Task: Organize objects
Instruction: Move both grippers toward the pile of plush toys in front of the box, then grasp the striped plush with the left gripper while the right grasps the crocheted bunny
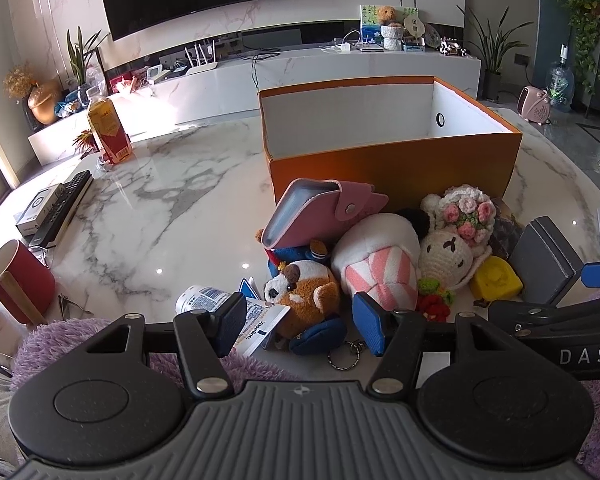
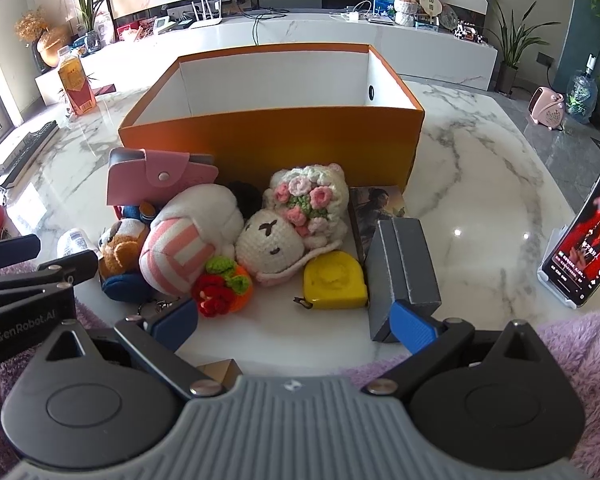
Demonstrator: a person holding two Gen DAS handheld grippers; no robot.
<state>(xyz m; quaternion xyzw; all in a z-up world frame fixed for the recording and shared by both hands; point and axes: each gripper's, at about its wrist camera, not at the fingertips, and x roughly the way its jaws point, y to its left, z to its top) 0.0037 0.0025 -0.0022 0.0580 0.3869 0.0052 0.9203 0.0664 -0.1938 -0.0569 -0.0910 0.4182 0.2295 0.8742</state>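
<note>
An empty orange box (image 1: 392,168) (image 2: 268,136) stands on the marble table (image 1: 148,208). In front of it lies a heap: a pink card wallet (image 1: 320,208) (image 2: 160,180), a brown dog plush (image 1: 304,292) (image 2: 120,252), a pink-striped plush (image 1: 376,264) (image 2: 188,240), a crocheted bunny with flowers (image 1: 456,240) (image 2: 296,224), a yellow tape measure (image 1: 496,278) (image 2: 334,280) and a grey box (image 1: 544,260) (image 2: 404,272). My left gripper (image 1: 300,320) hovers open just before the dog plush. My right gripper (image 2: 296,324) is open before the tape measure, nothing between its fingers.
A Vaseline tube (image 1: 220,300) lies at the heap's left. A red cup (image 1: 20,280), remotes (image 1: 60,208) and an amber bottle (image 1: 108,128) stand on the table's left. A phone on a stand (image 2: 584,240) plays at the right. Purple fuzzy sleeves (image 1: 68,336) frame the near edge.
</note>
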